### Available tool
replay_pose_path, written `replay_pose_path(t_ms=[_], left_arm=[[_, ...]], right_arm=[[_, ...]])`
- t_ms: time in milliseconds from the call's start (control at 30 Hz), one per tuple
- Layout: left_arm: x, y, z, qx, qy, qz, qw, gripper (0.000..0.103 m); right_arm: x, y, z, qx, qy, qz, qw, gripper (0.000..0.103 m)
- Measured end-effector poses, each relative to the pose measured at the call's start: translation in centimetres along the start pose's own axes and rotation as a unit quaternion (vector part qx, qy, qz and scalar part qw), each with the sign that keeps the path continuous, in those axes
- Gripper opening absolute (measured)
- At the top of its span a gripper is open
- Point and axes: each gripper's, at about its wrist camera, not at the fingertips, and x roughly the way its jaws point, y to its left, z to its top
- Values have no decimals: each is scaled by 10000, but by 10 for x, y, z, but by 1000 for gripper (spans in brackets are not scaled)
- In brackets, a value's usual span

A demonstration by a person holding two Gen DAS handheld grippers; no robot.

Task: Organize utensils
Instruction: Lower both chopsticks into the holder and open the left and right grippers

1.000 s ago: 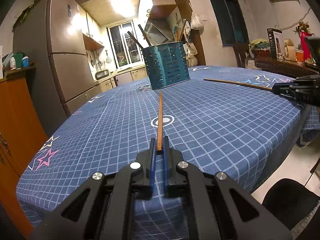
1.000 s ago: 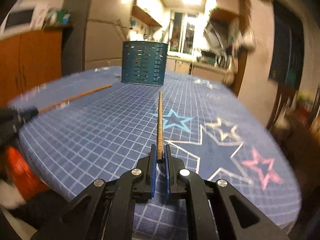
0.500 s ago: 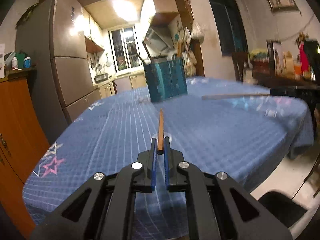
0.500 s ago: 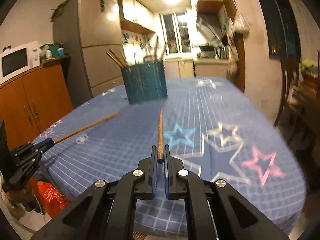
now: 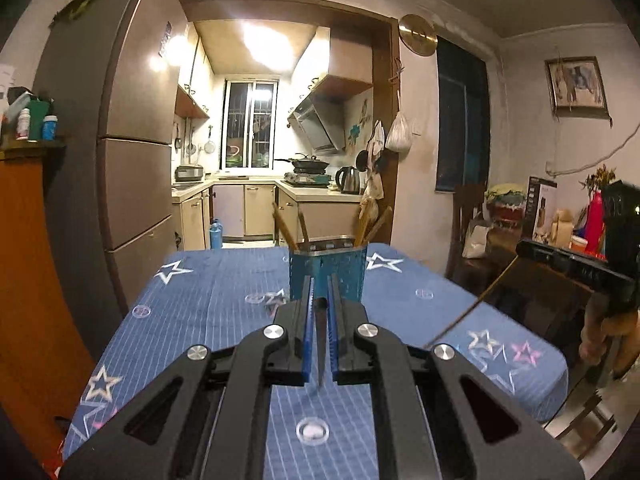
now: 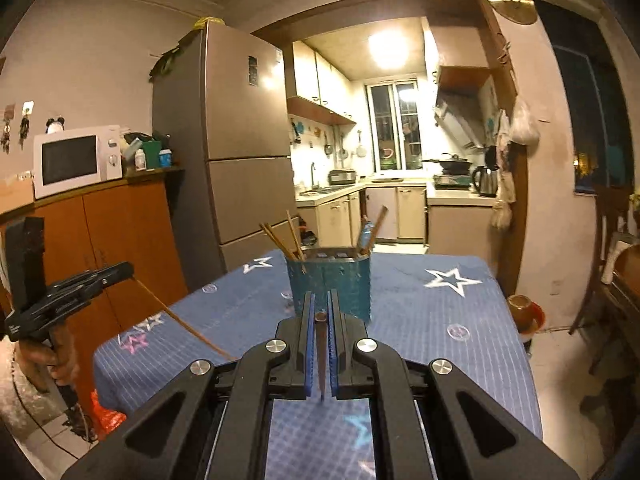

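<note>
A blue perforated utensil holder (image 5: 328, 276) (image 6: 330, 280) stands mid-table with several chopsticks leaning in it. My left gripper (image 5: 320, 284) is shut on a brown chopstick (image 5: 320, 340), held in the air in front of the holder with its thin tip pointing down toward the cloth. My right gripper (image 6: 320, 296) is shut on a second chopstick (image 6: 321, 352) in the same way. Each gripper shows in the other's view: the right gripper (image 5: 520, 248) with its chopstick (image 5: 472, 306) slanting down, and the left gripper (image 6: 130, 268) with its chopstick (image 6: 180, 320).
The table (image 5: 208, 304) wears a blue checked cloth with stars. A fridge (image 6: 244, 160) and an orange cabinet (image 6: 120, 232) stand to the left, wooden chairs (image 6: 612, 280) to the right. A bowl (image 6: 524, 312) sits past the table's right edge. A person's hand (image 6: 52, 356) holds the left gripper.
Both grippers have risen well above the table, lifting their chopsticks off the cloth. The chopsticks, which pointed forward along the table, now hang tip-down. The holder now sits lower in both views.
</note>
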Motion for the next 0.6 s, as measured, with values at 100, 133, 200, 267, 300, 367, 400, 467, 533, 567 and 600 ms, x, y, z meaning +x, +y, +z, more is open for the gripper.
replay_pose_path(t_ms=[100,133,200,267,300,367,400,467,533,567,600], left_arm=[[16,5,16,-174,105,-100,9997,5],[18,6,18,-240,134,-146,9995,5],[25,8,26,-369,159,-276,9988,5],[30,7,34,-371,128,-332,9987,5],[33,5,39,-343,95,-357,9987,5],[37,0,47,-323,43,-418,9986,5],[39,-1,51,-328,29,-454,9984,5],[46,-5,66,-287,-55,-523,9982,5],[52,-10,87,-222,-216,-547,9980,5],[55,-11,97,-235,-296,-577,9976,5],[57,-13,106,-249,-370,-600,9972,5]], right_arm=[[13,-1,14,-12,141,125,9998,7],[17,1,19,-23,185,138,9997,7],[25,3,26,-50,258,186,9995,7],[31,6,36,-83,293,217,9993,7],[33,8,43,-111,292,227,9993,7],[36,11,55,-157,268,258,9992,7],[38,13,63,-184,242,268,9992,7],[39,18,77,-256,156,280,9992,7],[38,20,101,-322,-46,280,9991,7],[37,22,113,-341,-173,271,9989,7],[37,22,122,-357,-275,257,9987,7]])
